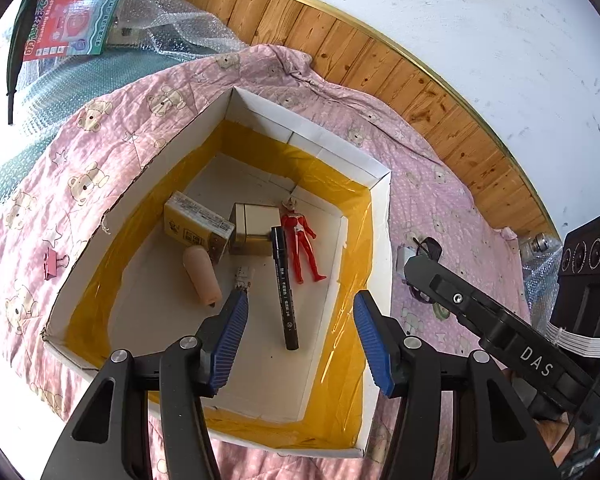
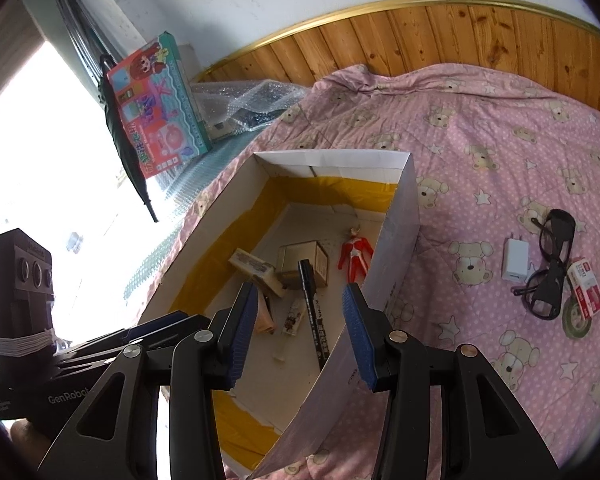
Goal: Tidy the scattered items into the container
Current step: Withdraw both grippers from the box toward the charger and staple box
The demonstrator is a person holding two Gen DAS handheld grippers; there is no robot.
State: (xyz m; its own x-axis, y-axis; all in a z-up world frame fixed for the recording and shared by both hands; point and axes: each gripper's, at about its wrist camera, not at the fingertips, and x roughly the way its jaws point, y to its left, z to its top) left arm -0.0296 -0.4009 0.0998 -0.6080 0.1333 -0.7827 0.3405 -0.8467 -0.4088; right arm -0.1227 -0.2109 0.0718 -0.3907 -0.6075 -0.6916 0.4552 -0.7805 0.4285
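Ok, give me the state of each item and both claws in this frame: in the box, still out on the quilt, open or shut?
Left claw: open, empty, above box.
Right claw: open, empty.
Box: open-topped, on quilt.
Black marker: lying in box.
Red figure: lying in box.
Yellow carton: in box.
Pink binder clip: out on quilt.
White charger: out on quilt.
Black glasses: out on quilt, folded.
Red-and-white packet: out on quilt.

White box (image 1: 342, 160), yellow-taped inside, holds red figure (image 1: 302, 242), black marker (image 1: 283, 288); glasses (image 2: 550, 264), charger (image 2: 515, 261) outside.
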